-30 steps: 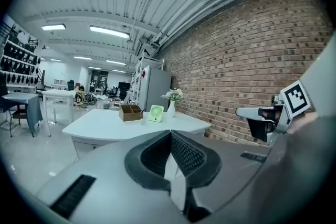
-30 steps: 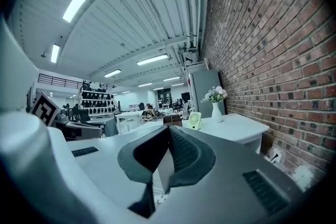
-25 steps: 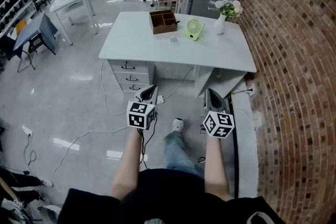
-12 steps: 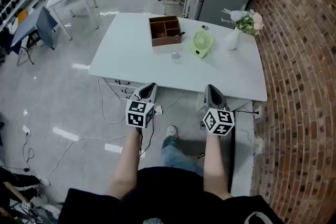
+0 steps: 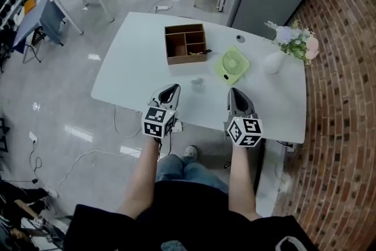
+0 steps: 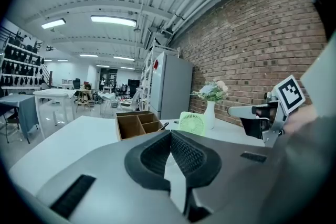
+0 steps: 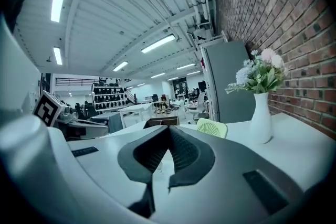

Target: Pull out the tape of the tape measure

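My left gripper (image 5: 170, 90) and right gripper (image 5: 234, 93) hang side by side over the near edge of the white table (image 5: 129, 67). Both are shut with nothing between the jaws. In the left gripper view the dark pads (image 6: 181, 152) meet at a closed seam, and in the right gripper view the pads (image 7: 181, 152) do the same. A small pale object (image 5: 197, 83) lies on the table just beyond and between the grippers. It is too small to tell whether it is the tape measure.
A brown wooden compartment box (image 5: 186, 43) stands at the middle back of the table. To its right are a green desk fan (image 5: 232, 64) and a white vase of flowers (image 5: 275, 62). A brick wall (image 5: 346, 97) runs along the right, and cables lie on the floor (image 5: 88, 153).
The person has walked up to the table. Both grippers have moved forward together from over the floor to over the table's near edge, still shut.
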`<state>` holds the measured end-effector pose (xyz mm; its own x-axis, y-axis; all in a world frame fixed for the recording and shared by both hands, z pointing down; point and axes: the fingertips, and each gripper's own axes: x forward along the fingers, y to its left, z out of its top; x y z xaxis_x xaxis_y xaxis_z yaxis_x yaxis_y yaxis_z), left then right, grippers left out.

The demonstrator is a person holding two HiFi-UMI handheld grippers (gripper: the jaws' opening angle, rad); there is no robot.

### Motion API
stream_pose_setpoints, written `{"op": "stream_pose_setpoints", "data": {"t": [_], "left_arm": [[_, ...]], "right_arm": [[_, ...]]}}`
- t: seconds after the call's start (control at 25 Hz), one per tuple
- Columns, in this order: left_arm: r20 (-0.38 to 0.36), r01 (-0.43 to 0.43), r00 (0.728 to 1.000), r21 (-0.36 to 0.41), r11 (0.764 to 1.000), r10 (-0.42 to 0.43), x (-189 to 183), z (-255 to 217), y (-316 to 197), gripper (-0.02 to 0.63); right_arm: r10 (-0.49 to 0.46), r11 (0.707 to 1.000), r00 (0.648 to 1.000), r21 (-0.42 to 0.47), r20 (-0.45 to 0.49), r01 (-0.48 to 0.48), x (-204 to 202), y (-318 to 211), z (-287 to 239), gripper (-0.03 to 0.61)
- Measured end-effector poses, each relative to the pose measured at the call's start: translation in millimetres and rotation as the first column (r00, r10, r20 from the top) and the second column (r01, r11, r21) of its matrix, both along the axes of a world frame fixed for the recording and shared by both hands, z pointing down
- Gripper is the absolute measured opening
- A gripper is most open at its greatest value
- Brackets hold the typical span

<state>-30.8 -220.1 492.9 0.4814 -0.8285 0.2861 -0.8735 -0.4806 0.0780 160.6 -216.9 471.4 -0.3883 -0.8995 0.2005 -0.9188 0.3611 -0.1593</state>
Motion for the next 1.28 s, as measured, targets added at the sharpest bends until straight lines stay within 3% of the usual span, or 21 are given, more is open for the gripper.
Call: {"op": "stream_pose_setpoints", "data": {"t": [0.32, 0.68, 0.76, 0.84, 0.88, 1.08, 1.28], "left_arm": [[0.001, -0.035, 0.999, -0.046, 0.998, 0.035, 4, 20, -48, 0.021], [0.039, -0.137, 0.989, -0.142, 0.980, 0.144, 20, 71, -72, 0.025], [0.053, -0.186, 0.979, -0.185, 0.965, 0.199, 26, 87, -76, 0.037], [0.059, -0.241, 0.963, -0.233, 0.942, 0.261, 31, 104, -78, 0.128], [0.062, -0.272, 0.953, -0.252, 0.929, 0.296, 34, 112, -80, 0.139], [0.061, -0.441, 0.877, -0.298, 0.847, 0.477, 46, 139, -86, 0.155], [0.033, -0.525, 0.825, -0.326, 0.786, 0.565, 52, 151, -90, 0.155]], "right_arm": [[-0.027, 0.999, 1.000, -0.044, -0.015, 0.026, -9, -48, 13, 0.003], [-0.083, 0.990, 0.996, -0.121, -0.040, 0.078, -26, -68, 45, 0.003], [-0.091, 0.987, 0.995, -0.137, -0.046, 0.084, -26, -71, 54, 0.003], [-0.096, 0.984, 0.994, -0.155, -0.049, 0.087, -25, -73, 62, 0.003], [-0.096, 0.982, 0.994, -0.165, -0.048, 0.087, -24, -74, 67, 0.003], [-0.096, 0.975, 0.994, -0.208, -0.049, 0.083, -20, -78, 87, 0.003], [-0.095, 0.969, 0.994, -0.235, -0.049, 0.081, -17, -78, 97, 0.003]]}}
